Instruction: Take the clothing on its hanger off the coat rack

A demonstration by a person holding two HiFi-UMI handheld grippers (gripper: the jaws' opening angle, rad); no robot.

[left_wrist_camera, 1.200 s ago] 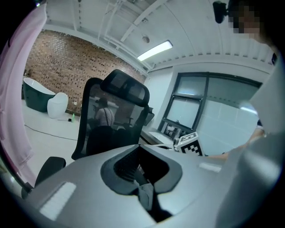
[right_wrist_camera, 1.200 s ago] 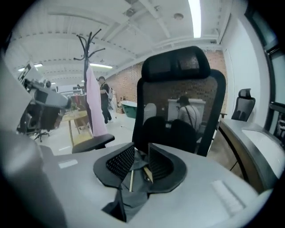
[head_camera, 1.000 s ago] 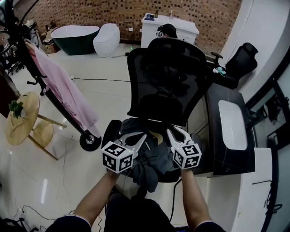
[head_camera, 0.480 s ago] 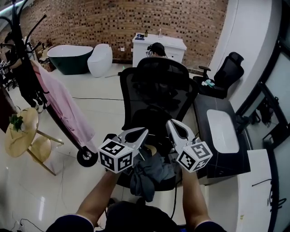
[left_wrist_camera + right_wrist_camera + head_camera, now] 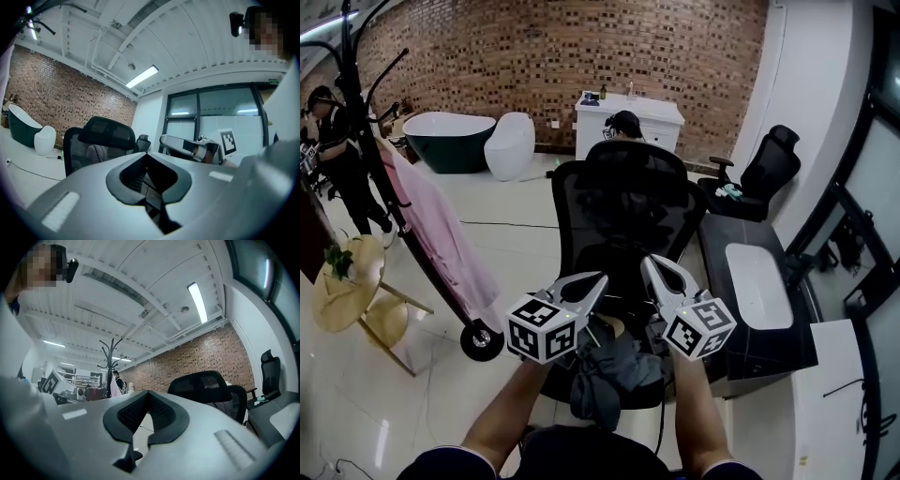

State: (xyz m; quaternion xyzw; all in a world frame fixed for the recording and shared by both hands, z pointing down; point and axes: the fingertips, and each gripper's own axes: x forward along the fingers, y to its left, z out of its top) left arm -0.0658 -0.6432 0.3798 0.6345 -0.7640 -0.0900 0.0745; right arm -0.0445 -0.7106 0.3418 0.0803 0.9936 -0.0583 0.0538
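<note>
A black coat rack (image 5: 349, 84) stands at the far left, and a pink garment (image 5: 436, 234) hangs from it down to its wheeled base (image 5: 481, 341). In the right gripper view the coat rack (image 5: 111, 363) is small and far away. My left gripper (image 5: 600, 279) and right gripper (image 5: 647, 263) are held side by side over a black office chair (image 5: 628, 202), far from the rack. Both are shut with nothing between their jaws. Dark clothing (image 5: 605, 370) lies bunched on the chair seat below them. The left gripper (image 5: 146, 154) and right gripper (image 5: 148, 393) point out into the room.
A round wooden side table (image 5: 337, 286) stands left of the rack. A person (image 5: 337, 159) stands behind the rack, and another sits beyond the chair. A dark cabinet with a white basin (image 5: 759, 286) is on the right. A bathtub (image 5: 450, 141) stands by the brick wall.
My view has tilted up, showing more of the room. Both grippers have lifted off the dark clothing on the chair seat. The right gripper's jaws have come together.
</note>
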